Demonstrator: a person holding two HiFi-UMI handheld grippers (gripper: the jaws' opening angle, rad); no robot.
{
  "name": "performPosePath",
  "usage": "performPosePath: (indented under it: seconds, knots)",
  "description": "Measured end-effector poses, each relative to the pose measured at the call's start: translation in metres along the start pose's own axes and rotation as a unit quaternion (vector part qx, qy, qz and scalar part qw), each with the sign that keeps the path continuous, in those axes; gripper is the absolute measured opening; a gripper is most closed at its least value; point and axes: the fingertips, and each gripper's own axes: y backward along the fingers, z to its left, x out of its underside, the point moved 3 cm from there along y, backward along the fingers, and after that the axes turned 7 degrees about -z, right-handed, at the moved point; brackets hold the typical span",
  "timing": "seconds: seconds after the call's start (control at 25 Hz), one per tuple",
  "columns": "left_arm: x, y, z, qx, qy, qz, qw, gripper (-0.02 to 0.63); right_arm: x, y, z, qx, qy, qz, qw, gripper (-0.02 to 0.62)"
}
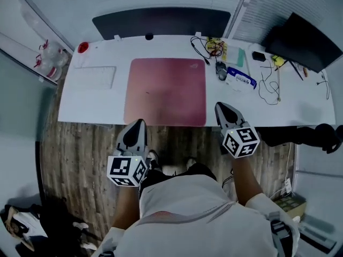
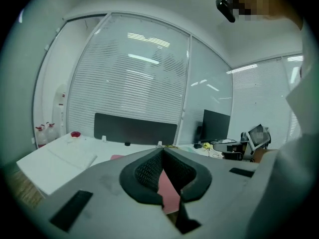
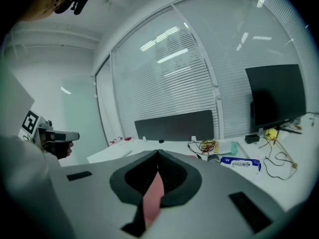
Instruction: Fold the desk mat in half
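While the desk mat (image 1: 166, 90) is lying flat, left gripper (image 1: 140, 122) and right gripper (image 1: 219, 105) are hovering off its near edge, fingers clenched empty.

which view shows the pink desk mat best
The head view: nearly the whole desk mat shows from above, lying flat on the white desk. Both gripper views show only a pink sliver of it, low in frame.

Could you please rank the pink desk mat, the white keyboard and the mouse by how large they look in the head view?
1. pink desk mat, by far the largest
2. white keyboard
3. mouse, the smallest
All lie on the same desk, so nearness hardly skews this.
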Motion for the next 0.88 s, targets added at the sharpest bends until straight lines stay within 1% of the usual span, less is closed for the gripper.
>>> performPosePath:
  seconds: [0.2,0.32,0.4,0.52,0.68,0.76,0.88]
  knots:
    - [-0.007,-0.034,0.038,0.078,-0.001,0.012,0.9969,0.012,-0.006,-0.009,0.019,0.077,-0.003,-0.001,0.997,0.052]
    - [-0.011,-0.042,0.061,0.111,-0.013,0.018,0.9935,0.012,-0.003,-0.012,0.037,0.112,0.002,0.005,0.994,0.052]
    - [-0.009,-0.045,0.076,0.127,-0.012,0.025,0.9916,0.012,0.000,-0.016,0.046,0.130,0.003,0.008,0.992,0.052]
    - [-0.003,-0.047,0.086,0.143,-0.007,0.034,0.9892,0.012,0.005,-0.018,0.051,0.150,-0.001,0.010,0.989,0.052]
    - [-0.001,-0.047,0.084,0.152,-0.006,0.040,0.9875,0.012,0.016,-0.014,0.043,0.168,-0.008,0.024,0.986,0.054]
    - [0.000,-0.047,0.079,0.153,-0.006,0.042,0.9873,0.012,0.025,-0.013,0.034,0.167,-0.014,0.042,0.985,0.121]
    - [0.004,-0.046,0.069,0.150,-0.005,0.050,0.9873,0.012,0.050,-0.014,0.015,0.170,-0.021,0.081,0.982,0.169]
